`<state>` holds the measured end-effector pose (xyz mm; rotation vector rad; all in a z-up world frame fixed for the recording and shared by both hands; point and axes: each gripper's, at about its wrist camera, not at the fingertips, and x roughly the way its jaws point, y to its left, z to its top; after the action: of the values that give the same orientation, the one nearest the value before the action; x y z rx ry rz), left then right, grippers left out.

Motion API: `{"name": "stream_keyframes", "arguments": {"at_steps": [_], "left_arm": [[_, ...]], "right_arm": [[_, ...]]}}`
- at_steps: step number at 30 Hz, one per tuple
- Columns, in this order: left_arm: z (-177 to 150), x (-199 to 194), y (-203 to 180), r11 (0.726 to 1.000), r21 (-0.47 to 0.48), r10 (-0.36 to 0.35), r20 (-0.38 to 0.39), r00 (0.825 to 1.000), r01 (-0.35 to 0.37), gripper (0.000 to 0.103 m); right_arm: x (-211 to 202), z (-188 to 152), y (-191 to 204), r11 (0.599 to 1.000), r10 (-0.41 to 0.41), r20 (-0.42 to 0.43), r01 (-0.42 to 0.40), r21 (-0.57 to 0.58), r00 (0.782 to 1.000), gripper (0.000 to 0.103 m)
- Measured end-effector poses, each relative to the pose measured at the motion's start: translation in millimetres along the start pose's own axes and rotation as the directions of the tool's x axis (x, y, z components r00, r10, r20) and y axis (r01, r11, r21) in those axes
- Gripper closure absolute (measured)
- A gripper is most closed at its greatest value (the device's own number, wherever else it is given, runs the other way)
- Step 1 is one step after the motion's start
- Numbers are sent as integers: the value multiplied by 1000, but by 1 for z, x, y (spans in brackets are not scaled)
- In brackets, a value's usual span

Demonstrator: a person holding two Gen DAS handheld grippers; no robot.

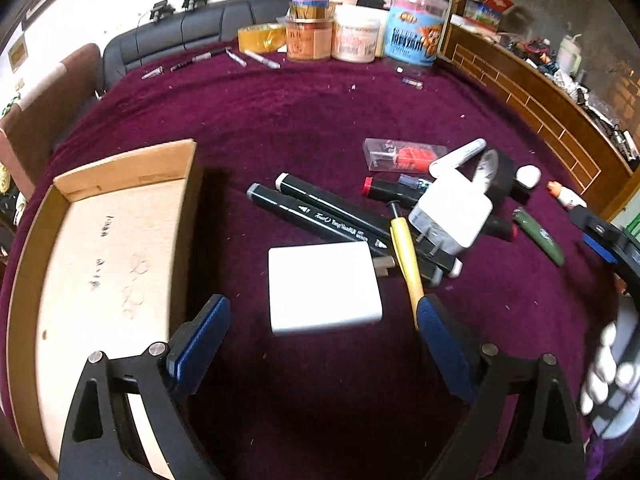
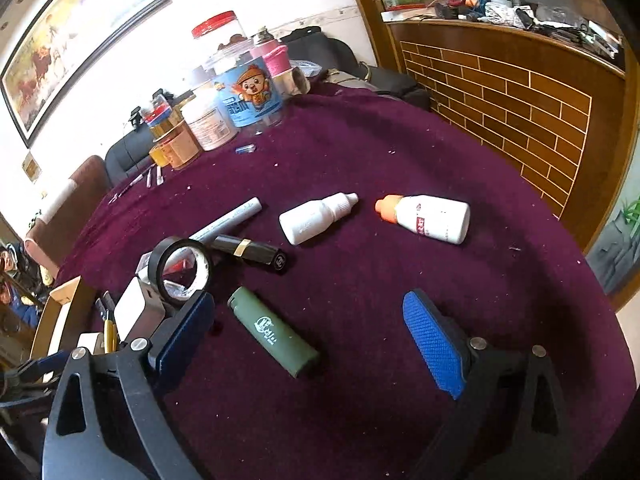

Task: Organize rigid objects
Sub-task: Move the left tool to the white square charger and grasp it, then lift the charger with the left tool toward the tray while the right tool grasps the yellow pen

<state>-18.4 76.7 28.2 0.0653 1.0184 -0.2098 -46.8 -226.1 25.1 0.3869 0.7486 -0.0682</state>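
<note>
Left gripper (image 1: 323,322): jaws wide apart above the purple cloth (image 1: 320,120), with the white charger block (image 1: 324,286) lying between them; the pads do not touch it.
Right gripper (image 2: 308,330): jaws wide apart, holding nothing; the green lighter (image 2: 274,332) lies on the cloth between them, nearer the left pad, untouched.
White charger block: flat on the cloth near the front edge, its plug end beside the yellow-handled tool (image 1: 406,256).
Cardboard box (image 1: 100,240): open, at the left edge of the table, just beside the left gripper's left finger; its floor is bare.
Heap of things: right of the box, toward the middle of the table, two black markers (image 1: 320,212) side by side, a second white plug adapter (image 1: 452,212) resting on them, a roll of black tape (image 2: 182,268) and a white pen (image 2: 232,218) close behind.
Lipstick tube (image 2: 250,252): black, just beside the tape roll.
Two small white bottles (image 2: 316,218): toward the right edge, apart from each other; the further-right one has an orange cap.
Jars (image 1: 354,38): clustered at the far edge.
</note>
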Motion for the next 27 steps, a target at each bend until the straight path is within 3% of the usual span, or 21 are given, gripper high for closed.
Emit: {"name": "stream_keyframes", "arguments": {"at_steps": [3,5,8,13,17,20,27], "left_arm": [[3,20,-3,1000,2,31,-33,999,-31,16],[0,20,-8,997,33,68,-18,998,-67,52],[-13,8,-2,998,-23,-59,-33,998,59,53],[-32,5,1,997,-40,-69,-37,997,67,52],[-20,10,-12,999,-22,-29,-23,999,28,45],[-16,11,-17,999,-38,-21,-5,1000,20,47],[-34,-30,15,969,-165,-176,60,983,184,50]], "right_arm": [[0,-1,4,1000,-10,3,10,-17,1000,7],[0,-3,4,1000,-6,4,6,-27,1000,7],[1,-4,5,999,0,6,0,-35,1000,7],[3,-3,3,1000,11,-4,-11,-28,1000,7],[3,-3,1,1000,11,-5,-11,-23,1000,6],[4,-3,0,1000,5,-11,-5,-19,1000,6],[10,-3,-1,1000,-12,-37,11,-23,999,6]]}}
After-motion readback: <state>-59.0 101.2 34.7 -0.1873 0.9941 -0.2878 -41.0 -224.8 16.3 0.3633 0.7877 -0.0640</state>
